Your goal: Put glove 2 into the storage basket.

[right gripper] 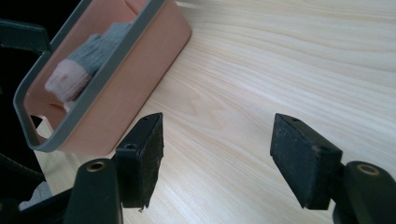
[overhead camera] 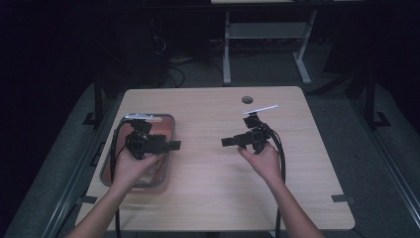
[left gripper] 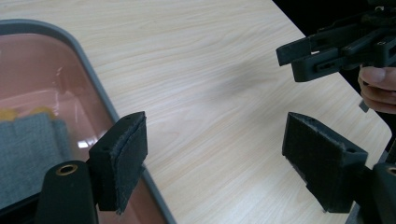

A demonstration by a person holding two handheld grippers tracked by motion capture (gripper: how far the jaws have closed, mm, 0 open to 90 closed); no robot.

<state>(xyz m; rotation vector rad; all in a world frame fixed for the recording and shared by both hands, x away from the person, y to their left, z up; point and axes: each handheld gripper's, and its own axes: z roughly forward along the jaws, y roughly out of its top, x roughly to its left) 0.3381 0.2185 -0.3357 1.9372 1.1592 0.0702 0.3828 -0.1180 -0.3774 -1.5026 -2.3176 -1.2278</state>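
Note:
A pink bin with a grey rim (overhead camera: 106,167) stands at the table's left side. Inside it lies a grey knitted piece with a pale pink end (right gripper: 95,51); the same grey fabric (left gripper: 28,149) fills the bin's floor in the left gripper view. My left gripper (overhead camera: 175,145) hovers over the bin's right edge, jaws open and empty, pointing right. My right gripper (overhead camera: 226,142) is held above the middle of the table, open and empty, pointing left at the bin. The two grippers face each other with a gap between them.
The light wooden table (overhead camera: 213,198) has a round cable hole (overhead camera: 247,99) near its far edge. Behind the table, in the dark, stands a white desk frame (overhead camera: 227,49). The bin's pink wall (right gripper: 140,74) lies just left of my right gripper's jaws.

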